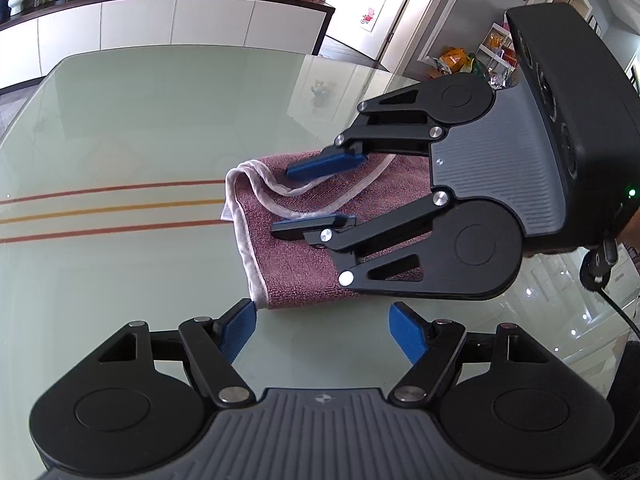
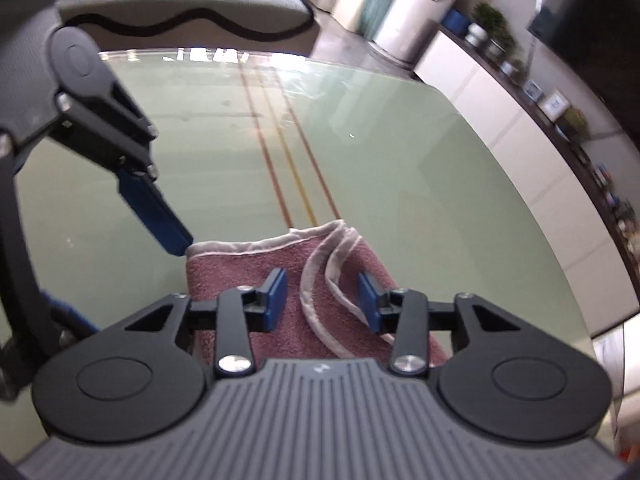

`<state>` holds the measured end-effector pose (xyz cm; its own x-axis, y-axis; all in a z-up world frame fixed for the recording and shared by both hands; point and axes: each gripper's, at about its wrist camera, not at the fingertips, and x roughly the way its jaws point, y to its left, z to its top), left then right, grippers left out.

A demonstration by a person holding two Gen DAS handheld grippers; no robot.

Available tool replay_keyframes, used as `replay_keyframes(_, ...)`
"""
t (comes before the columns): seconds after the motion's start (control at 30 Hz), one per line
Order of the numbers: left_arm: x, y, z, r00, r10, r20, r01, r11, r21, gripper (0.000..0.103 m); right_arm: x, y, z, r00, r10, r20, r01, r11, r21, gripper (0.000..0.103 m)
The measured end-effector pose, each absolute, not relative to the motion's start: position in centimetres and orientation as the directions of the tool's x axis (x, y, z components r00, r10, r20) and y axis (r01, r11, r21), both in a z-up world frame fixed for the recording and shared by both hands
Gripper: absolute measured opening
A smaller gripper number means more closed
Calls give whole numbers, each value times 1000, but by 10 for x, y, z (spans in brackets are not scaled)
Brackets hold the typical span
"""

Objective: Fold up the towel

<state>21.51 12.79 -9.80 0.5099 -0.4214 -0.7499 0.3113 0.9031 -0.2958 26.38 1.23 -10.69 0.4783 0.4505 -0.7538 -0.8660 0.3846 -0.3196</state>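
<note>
A folded pink towel [image 1: 296, 248] with a pale trim lies on the green glass table [image 1: 140, 128]. A loose trimmed corner curls over its top. My right gripper [image 1: 286, 202] hovers over the towel from the right, open, its blue pads either side of the curled trim. My left gripper [image 1: 322, 330] is open and empty, just in front of the towel's near edge. In the right wrist view the towel [image 2: 240, 272] lies under my open right gripper [image 2: 322, 300], and a blue finger of the left gripper [image 2: 154, 212] is at the towel's left corner.
Red and yellow stripes [image 1: 100, 210] run across the table. A white sideboard [image 1: 160, 24] with plants and frames stands beyond the far edge. A cushioned chair [image 2: 180, 4] is past the table in the right wrist view.
</note>
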Motion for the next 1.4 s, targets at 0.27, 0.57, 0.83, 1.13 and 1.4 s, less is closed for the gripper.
replay_keyframes(0.27,214,126,-98,510,-421,-750,312,903,-295,77,287,9,-101,389,434,-813,-890,403,-211,18)
replay_keyframes(0.57,212,125,-98,509,-420,-752,314,903,-292,77,286,18,-84,376,404,-834,-912,320,-256,10)
replay_keyframes(0.83,212,128,-96,510,-441,-738,294,896,-332,77,315,17,-54,404,395,-825,-898,343,-275,9)
replay_keyframes(1.13,209,152,-95,536,-528,-658,217,840,-497,74,322,7,-34,428,420,-800,-886,370,-280,9)
replay_keyframes(1.4,212,167,-95,606,-474,-638,143,855,-499,74,302,-17,-13,418,485,-768,-896,358,-262,9)
